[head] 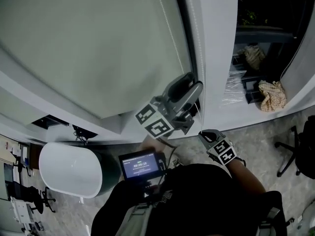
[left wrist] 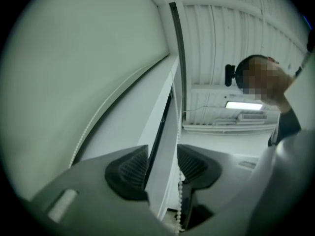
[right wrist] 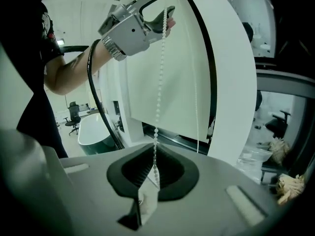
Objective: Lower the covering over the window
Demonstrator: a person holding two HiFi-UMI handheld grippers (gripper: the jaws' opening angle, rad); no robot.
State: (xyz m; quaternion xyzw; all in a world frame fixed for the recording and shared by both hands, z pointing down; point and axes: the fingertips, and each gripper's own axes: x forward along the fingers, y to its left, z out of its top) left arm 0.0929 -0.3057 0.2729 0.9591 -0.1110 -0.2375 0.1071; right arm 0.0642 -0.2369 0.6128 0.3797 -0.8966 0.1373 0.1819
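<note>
The pale blind hangs flat over the window just ahead of both tools. In the right gripper view its bottom edge ends a little above the right hand-held gripper, with a dark strip of window uncovered below it. The blind's bead chain runs straight down from the left hand-held gripper into the right one. The right one's jaws are closed together, with the lower end of the chain pinched between the pads. The left hand-held gripper is raised higher, close against the blind's edge and the white window frame. Its jaws stand apart, and in its own view the chain passes through the gap close to the right-side pad, not pinched. The right hand-held gripper sits lower and nearer the person. Below and to the left of the left tool stands a white bathtub. An office chair is well to the right of the right tool.
</note>
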